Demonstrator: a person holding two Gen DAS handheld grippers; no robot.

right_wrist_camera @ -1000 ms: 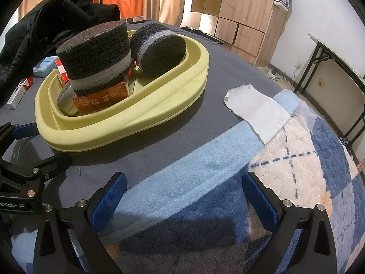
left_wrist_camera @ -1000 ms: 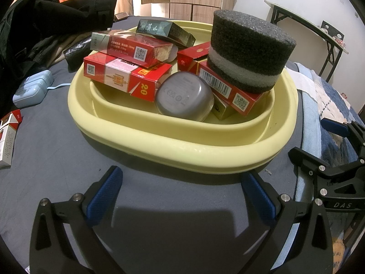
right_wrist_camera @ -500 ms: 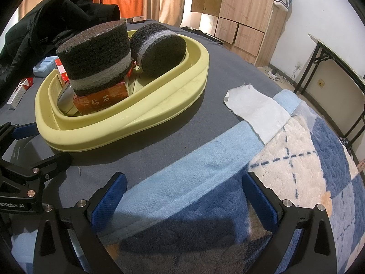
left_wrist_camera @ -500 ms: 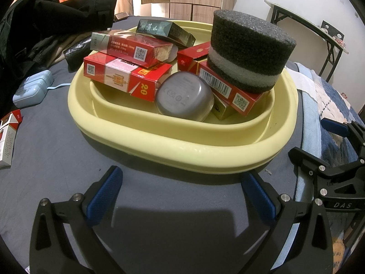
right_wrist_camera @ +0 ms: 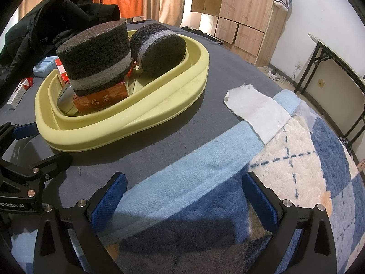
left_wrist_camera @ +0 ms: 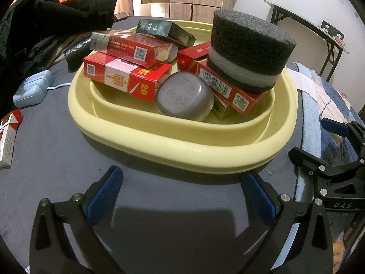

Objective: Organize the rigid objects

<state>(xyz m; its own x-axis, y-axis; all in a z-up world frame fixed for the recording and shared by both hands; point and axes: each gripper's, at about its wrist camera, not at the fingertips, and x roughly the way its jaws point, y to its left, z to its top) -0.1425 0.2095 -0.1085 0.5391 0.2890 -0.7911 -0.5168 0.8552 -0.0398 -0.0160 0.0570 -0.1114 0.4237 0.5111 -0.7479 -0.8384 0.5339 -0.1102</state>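
A pale yellow basin (left_wrist_camera: pixel 182 148) (right_wrist_camera: pixel 127 123) sits on a grey blanket and holds several red cigarette boxes (left_wrist_camera: pixel 127 77), a dark box (left_wrist_camera: pixel 164 30), a grey rounded case (left_wrist_camera: pixel 184 96) and a dark foam cylinder (left_wrist_camera: pixel 248 50) (right_wrist_camera: pixel 95 54) on top of a red box. A second foam cylinder (right_wrist_camera: pixel 157 48) lies on its side at the basin's far end. My left gripper (left_wrist_camera: pixel 182 196) stands open just short of the basin's near rim, holding nothing. Over the blue fleece right of the basin my right gripper (right_wrist_camera: pixel 184 196) is open and holds nothing.
A red-and-white cigarette pack (left_wrist_camera: pixel 8 137) and a light blue case (left_wrist_camera: pixel 32 89) lie on the blanket left of the basin. Black clothing (left_wrist_camera: pixel 45 22) is heaped behind. A white cloth (right_wrist_camera: pixel 257 111) lies on the patterned blanket (right_wrist_camera: pixel 308 171). Wooden cabinets and a folding table stand beyond.
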